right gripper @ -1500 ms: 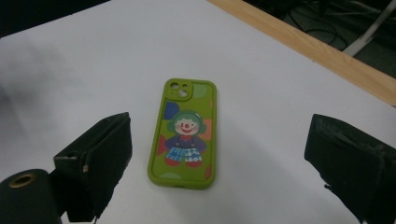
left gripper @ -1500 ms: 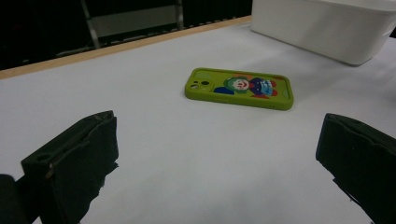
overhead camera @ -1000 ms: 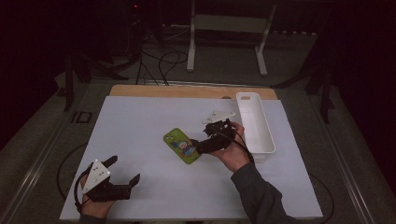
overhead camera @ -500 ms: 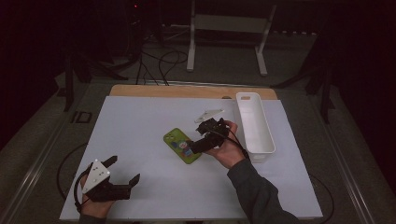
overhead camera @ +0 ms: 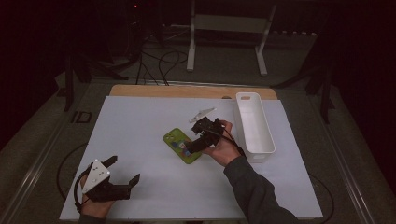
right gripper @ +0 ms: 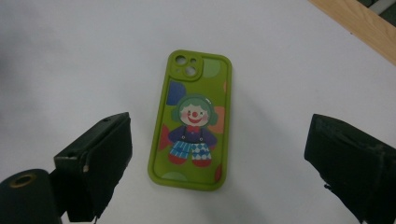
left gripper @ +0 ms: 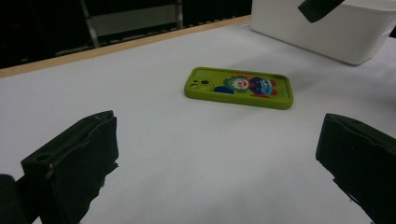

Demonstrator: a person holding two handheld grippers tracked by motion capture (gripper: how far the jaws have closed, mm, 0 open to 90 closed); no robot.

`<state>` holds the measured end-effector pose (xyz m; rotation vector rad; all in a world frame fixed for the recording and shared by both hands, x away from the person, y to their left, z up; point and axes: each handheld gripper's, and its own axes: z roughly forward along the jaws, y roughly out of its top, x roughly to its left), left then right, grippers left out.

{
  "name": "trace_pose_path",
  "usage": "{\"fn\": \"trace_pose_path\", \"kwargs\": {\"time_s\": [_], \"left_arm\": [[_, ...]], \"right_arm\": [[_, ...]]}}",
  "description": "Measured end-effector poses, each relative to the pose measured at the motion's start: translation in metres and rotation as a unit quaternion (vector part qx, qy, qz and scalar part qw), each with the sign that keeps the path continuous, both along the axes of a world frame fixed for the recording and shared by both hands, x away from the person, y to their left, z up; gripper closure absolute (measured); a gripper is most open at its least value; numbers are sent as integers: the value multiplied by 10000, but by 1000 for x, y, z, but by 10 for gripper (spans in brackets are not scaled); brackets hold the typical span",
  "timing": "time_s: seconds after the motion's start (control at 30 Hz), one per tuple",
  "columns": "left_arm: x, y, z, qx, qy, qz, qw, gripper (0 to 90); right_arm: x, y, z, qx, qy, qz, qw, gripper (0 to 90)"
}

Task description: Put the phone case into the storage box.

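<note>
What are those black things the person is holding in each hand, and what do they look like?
Each is a black handheld gripper with two chunky, blunt jaws. The left gripper carries a grey three-cornered plate with small dots and trails a black cable. The right gripper bears a similar plate. A dark grey sleeve covers the right forearm.

I see the table covered by a white sheet, with a bare strip of wood showing along its far edge. A green phone case lies flat on the sheet near the middle, a little toward the right edge, turned at a slant to the edges; its back, with a clown picture, faces up. A long white bin stands on the sheet by the right edge, its length running from the far edge toward the near one. The case and bin lie apart.
</note>
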<state>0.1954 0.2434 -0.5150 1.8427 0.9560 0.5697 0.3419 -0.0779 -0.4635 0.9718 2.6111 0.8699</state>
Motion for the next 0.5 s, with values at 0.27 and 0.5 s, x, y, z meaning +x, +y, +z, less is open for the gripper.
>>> {"fn": "trace_pose_path", "kwargs": {"time_s": [0.27,0.5], "left_arm": [[0,1,0,-6,0,11,10000,0],[0,0,0,1,6,2,10000,0]], "right_arm": [[5,8,-8,-170,128,42,9998,75],[9,12,-13,-277,225,50,9993,75]]}}
